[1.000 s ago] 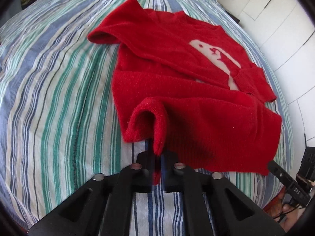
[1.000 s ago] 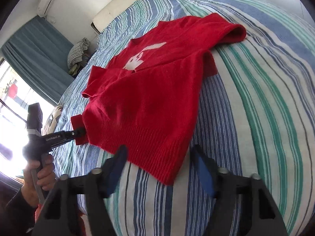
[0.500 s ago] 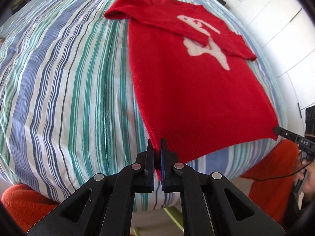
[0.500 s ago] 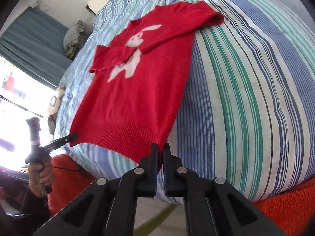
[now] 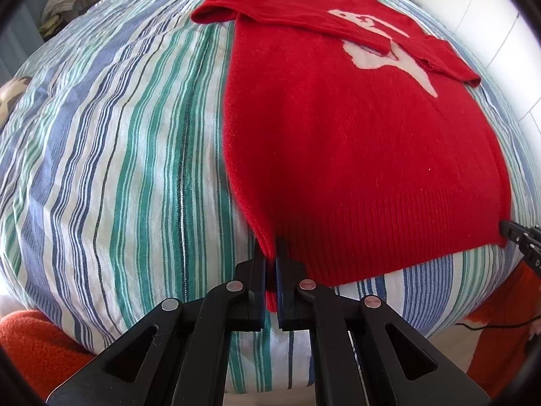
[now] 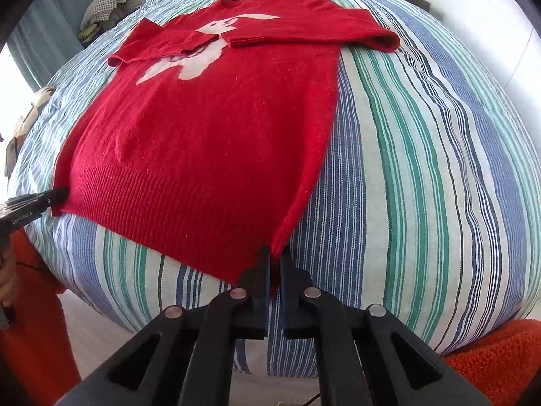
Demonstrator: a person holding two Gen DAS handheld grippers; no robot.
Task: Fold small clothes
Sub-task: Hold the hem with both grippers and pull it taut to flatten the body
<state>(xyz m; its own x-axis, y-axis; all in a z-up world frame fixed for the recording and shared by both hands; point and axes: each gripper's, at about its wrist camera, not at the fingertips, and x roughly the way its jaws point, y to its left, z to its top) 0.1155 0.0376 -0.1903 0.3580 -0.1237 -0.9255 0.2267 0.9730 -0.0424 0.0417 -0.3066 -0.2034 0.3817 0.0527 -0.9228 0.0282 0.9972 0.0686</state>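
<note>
A red sweater [image 5: 355,142] with a pale rabbit figure [image 5: 378,44] lies flat on the striped bed, both sleeves folded across its chest; it also shows in the right wrist view [image 6: 209,135]. My left gripper [image 5: 269,253] is shut on the sweater's left hem corner near the bed's front edge. My right gripper [image 6: 274,257] is shut on the right hem corner. Each gripper's tip shows in the other's view: the right one [image 5: 517,237] and the left one [image 6: 50,196], both at the hem.
The striped bedcover [image 5: 118,135] spreads wide on both sides of the sweater. An orange fuzzy rug [image 6: 490,355] lies below the bed's front edge. A checked pillow [image 6: 104,3] sits at the far end. White cupboards [image 5: 490,17] stand at the right.
The right gripper closed on the hem corner. Both grippers pulled the hem toward the bed's front edge, and the sweater went from bunched to stretched flat.
</note>
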